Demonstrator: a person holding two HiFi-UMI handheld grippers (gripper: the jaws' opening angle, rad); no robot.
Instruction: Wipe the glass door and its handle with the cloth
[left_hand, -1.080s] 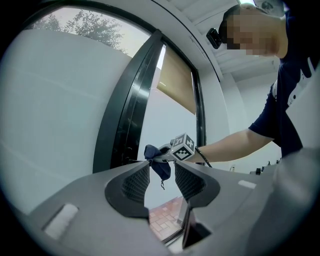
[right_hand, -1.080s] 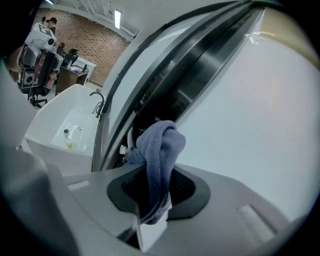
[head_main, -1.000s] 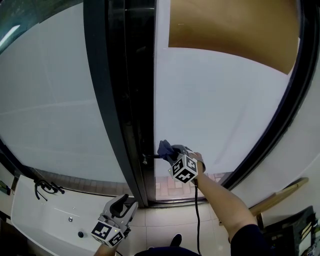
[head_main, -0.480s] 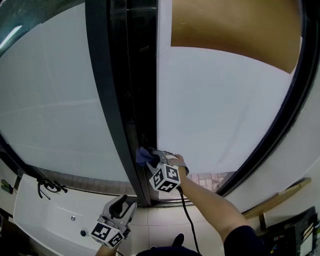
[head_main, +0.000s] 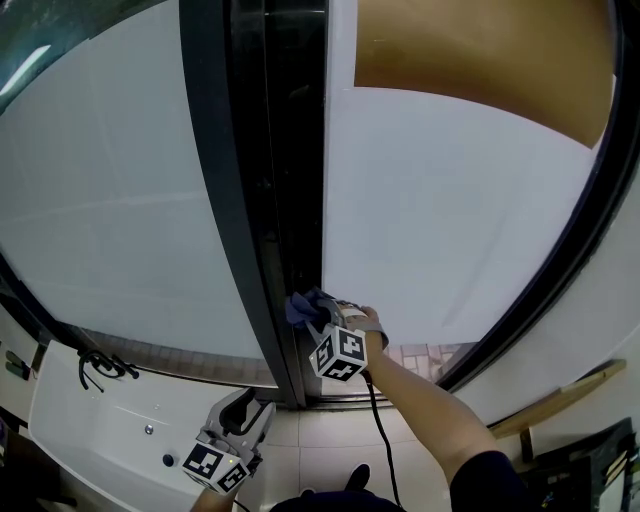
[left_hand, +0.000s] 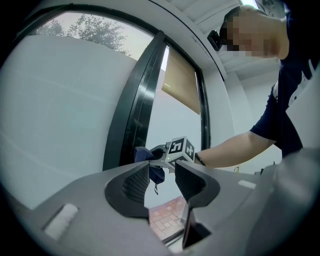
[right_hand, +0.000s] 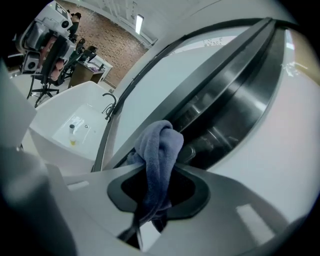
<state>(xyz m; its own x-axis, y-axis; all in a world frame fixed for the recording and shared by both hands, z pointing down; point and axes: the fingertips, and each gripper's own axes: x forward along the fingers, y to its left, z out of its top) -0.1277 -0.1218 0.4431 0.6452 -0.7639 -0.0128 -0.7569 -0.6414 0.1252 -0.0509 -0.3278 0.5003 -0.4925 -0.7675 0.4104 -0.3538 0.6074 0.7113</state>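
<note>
The right hand-held gripper (head_main: 316, 314) was clenched on a blue cloth (head_main: 301, 306). The cloth's bunched end stood out past the jaws and lay at the seam between the dark door frame (head_main: 265, 200) and the pale glass door (head_main: 450, 220), toward 6 o'clock in the head view. The left hand-held gripper (head_main: 254, 408) hung lower, at 7 o'clock, released, with nothing between its jaws, apart from the glass. A white basin (head_main: 90, 425) sat at 8 o'clock.

Bright diffuse daylight thru glass door (head_main: 450, 230); door frame (head_main: 250, 200) near-black. Heavy fisheye bend at edges; close foreground soft in gripper views.
</note>
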